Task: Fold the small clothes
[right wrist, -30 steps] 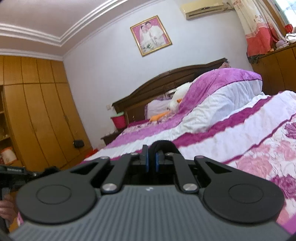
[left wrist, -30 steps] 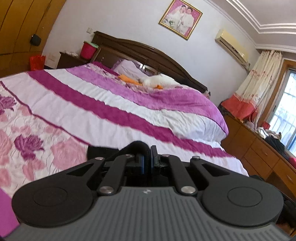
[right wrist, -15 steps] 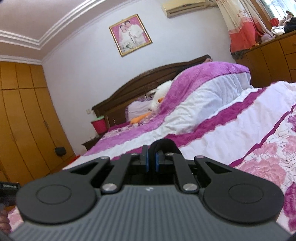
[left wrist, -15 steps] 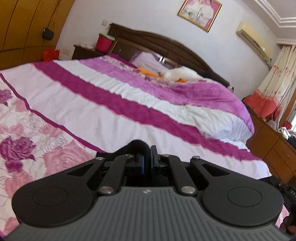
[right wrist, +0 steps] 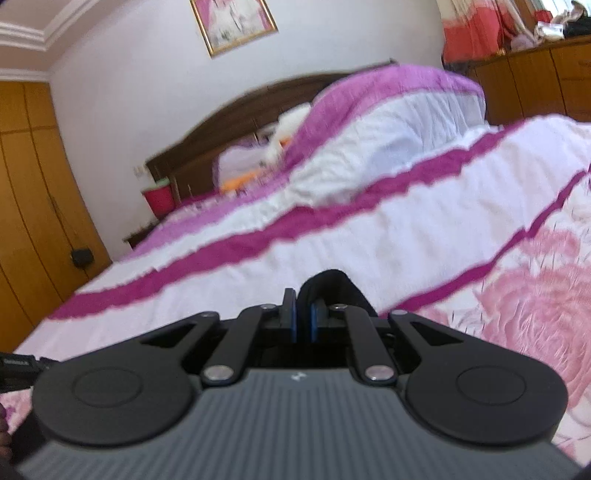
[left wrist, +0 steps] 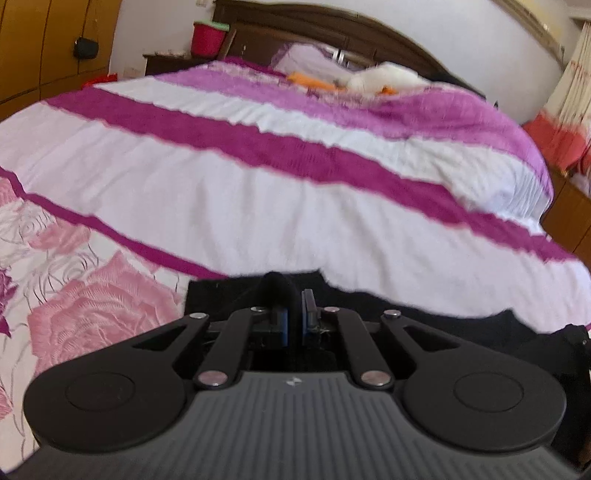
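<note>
our left gripper [left wrist: 294,314] and our right gripper [right wrist: 303,317] were each pinched tight on a bit of the black cloth [left wrist: 424,321], and both had come down lower and closer to the bed [left wrist: 258,192] than a moment before. we thought this meant we were laying the cloth down flat on the flowery cover to make a fold. both grippers pointed a little downward, side by side.

A wide bed [left wrist: 229,184] with a white and magenta striped quilt filled the room, its dark wooden headboard [left wrist: 332,26] against a pale wall [right wrist: 129,110]. Wooden wardrobes [right wrist: 26,192] stood to one side, a framed picture [right wrist: 232,22] hung above, and curtains [right wrist: 476,29] glowed with daylight.
</note>
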A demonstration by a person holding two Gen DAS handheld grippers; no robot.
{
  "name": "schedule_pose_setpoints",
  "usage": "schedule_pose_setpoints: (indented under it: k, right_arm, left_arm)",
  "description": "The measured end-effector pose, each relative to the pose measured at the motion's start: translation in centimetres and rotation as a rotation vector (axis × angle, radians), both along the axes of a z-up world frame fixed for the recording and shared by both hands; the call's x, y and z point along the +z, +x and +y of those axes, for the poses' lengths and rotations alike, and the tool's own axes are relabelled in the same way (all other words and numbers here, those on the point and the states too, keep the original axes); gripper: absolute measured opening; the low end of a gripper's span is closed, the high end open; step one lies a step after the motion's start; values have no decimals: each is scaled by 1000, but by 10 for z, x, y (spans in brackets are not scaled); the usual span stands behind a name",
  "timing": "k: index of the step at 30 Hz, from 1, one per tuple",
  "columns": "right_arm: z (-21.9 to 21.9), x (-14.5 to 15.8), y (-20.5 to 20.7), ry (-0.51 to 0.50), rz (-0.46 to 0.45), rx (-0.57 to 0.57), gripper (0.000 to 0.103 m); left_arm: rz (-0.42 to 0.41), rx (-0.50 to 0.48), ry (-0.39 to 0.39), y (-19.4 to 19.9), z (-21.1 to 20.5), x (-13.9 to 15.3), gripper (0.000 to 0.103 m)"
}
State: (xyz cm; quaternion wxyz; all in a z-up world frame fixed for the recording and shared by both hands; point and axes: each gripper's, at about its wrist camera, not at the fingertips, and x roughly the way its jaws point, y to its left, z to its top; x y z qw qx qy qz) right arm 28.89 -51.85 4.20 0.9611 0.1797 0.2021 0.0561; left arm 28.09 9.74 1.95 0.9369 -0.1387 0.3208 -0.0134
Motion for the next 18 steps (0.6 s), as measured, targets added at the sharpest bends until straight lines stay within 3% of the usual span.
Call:
schedule_pose_setpoints:
  k: [6, 9, 13, 18]
  right_arm:
    - [-3, -9, 7, 20, 81, 15, 13]
    - [-1, -3, 3, -13, 86, 41, 20]
    - [1, 6, -9, -37, 87, 94, 37]
    - [-2, 20, -24, -92, 87, 164, 38]
  left_arm:
    - [20, -36, 60, -4, -2, -3, 10]
    - [18, -73, 99, -15, -4, 9, 18]
    - [22, -78, 136, -34, -1, 24, 42]
    - [5, -85, 208, -58, 8, 40, 45]
